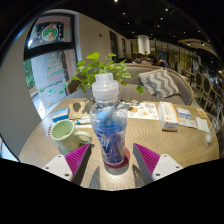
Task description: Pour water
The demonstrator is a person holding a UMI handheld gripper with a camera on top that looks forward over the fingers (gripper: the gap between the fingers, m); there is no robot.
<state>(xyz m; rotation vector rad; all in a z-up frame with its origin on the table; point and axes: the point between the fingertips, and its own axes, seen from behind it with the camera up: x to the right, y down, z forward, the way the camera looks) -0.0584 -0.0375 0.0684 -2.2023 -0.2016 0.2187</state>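
Observation:
A clear plastic water bottle (109,120) with a white cap and a blue label stands upright on the round wooden table (40,145). Its foot rests on a red disc (113,164). My gripper (112,152) is open. The bottle stands between the two magenta pads (76,158), with a gap at each side. Left of the bottle and a little beyond the left finger sits a green cup (63,130) on the table.
A leafy potted plant (100,70) stands behind the bottle. Books and papers (172,115) lie on the table to the right. Small items lie near the cup at the left. Chairs and a café room lie beyond the table.

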